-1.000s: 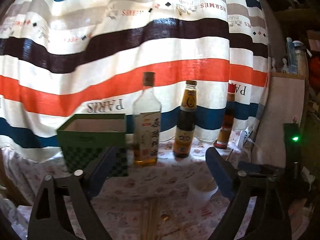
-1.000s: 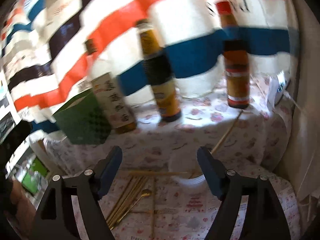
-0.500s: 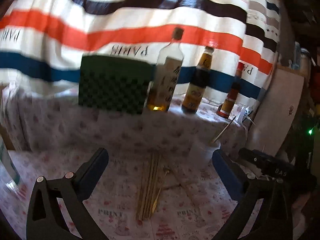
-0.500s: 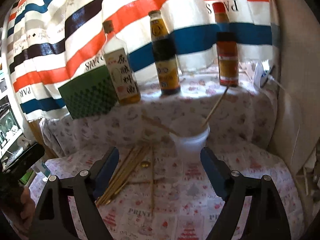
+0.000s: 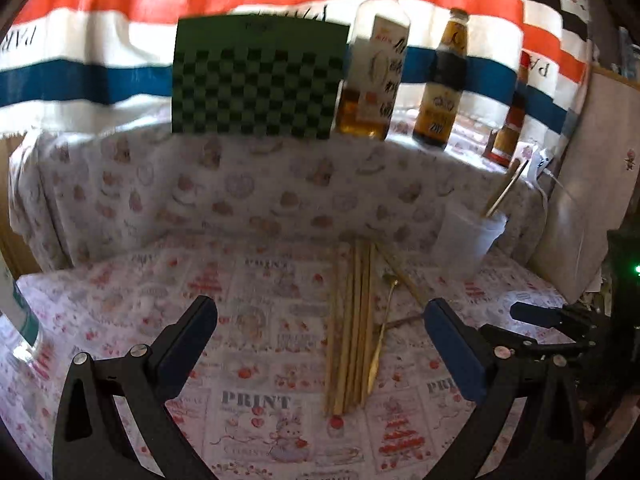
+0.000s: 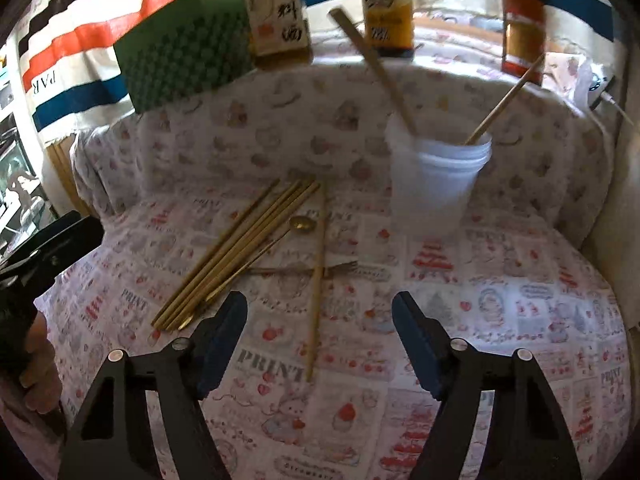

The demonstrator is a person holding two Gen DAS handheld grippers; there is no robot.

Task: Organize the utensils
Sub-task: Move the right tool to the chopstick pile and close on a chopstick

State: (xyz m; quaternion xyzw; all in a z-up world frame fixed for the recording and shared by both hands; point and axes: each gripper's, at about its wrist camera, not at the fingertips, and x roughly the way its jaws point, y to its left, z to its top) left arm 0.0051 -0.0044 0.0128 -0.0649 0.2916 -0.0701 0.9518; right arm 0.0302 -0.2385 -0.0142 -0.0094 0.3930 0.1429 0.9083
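Observation:
A bundle of wooden chopsticks (image 5: 352,324) (image 6: 236,252) lies on the printed tablecloth with a gold spoon (image 5: 382,336) (image 6: 296,224) beside it. One single chopstick (image 6: 318,284) lies apart, crossing a small fork (image 6: 320,269). A white plastic cup (image 6: 436,180) (image 5: 468,236) stands behind them and holds two chopsticks. My left gripper (image 5: 320,336) hangs wide open above the bundle, nothing between its fingers. My right gripper (image 6: 320,320) hovers over the single chopstick's near end; its jaws are closing but the pads stand clear of it.
On the raised shelf behind stand a green checkered box (image 5: 256,80), an oil bottle (image 5: 372,60), a dark sauce bottle (image 5: 440,80) and a red-capped bottle (image 5: 508,136). A striped curtain hangs behind. A clear container (image 5: 20,312) sits at the left edge. A hand (image 6: 36,376) holds the other gripper.
Both grippers have come down and tilted toward the tablecloth, so the chopsticks and the cup now fill the views. The left jaws stand wider; the right jaws have narrowed a little.

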